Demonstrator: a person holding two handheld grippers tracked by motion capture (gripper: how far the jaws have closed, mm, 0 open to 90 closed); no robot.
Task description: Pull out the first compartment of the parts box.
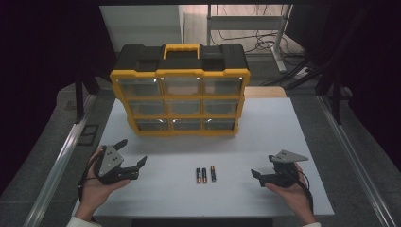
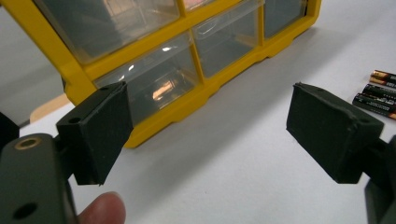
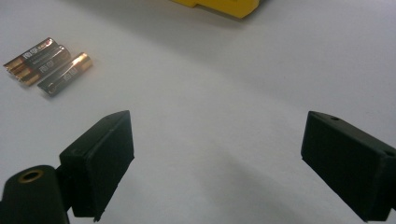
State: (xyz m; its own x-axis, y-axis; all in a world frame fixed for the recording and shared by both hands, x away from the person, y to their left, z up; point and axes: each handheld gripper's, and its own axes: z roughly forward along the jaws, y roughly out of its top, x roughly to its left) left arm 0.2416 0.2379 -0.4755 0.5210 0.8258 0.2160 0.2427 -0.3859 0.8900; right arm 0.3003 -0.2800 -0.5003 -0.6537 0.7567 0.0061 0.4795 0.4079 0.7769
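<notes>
three batteries (image 1: 205,175) lie side by side near the front edge of the tabletop (image 1: 265,132), about midway between both tools. left tool (image 1: 134,153) and right tool (image 1: 263,166) both gape wide with nothing in them, and the yellow drawer organizer (image 1: 180,90) stands toward the back edge.

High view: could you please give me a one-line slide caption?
Two open grippers, left and right, flank three batteries before a yellow drawer organizer.
</notes>
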